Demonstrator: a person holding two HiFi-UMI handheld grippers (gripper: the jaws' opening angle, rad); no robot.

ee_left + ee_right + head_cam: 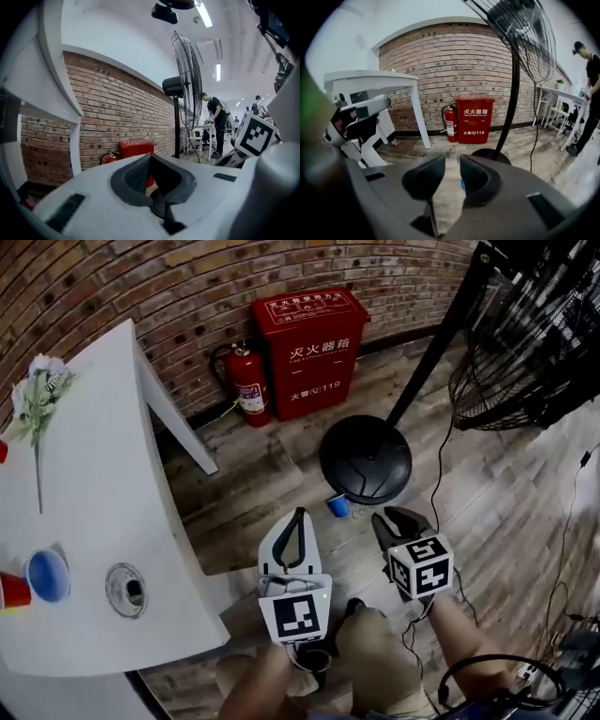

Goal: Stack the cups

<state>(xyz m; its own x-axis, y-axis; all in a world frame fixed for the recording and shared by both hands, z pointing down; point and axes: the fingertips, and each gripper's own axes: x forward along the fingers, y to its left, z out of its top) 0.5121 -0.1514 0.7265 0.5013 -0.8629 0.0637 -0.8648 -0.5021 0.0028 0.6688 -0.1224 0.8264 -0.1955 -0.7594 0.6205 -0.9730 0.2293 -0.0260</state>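
the white left gripper (300, 516) is nearest, its fingers brought together at the tips with nothing in them. beside it the dark right gripper (397, 519) tilts down toward the wooden floor (281, 474), its fingers apart and empty, bare boards showing through the gap in its own view. on the white table (103, 484) at the left a blue cup (47, 575) stands mouth up, a pale rim round a deep blue inside. a red cup (12, 591) is just beside it, cut off by the picture's edge. a little ahead of both grippers' tips a small blue cup (338, 506) sits on the floor, close against the round black fan base (366, 458); i cannot tell whether it is upright. farther off, a red fire extinguisher (248, 381) and a red cabinet (309, 348) stand against the brick wall (187, 287).
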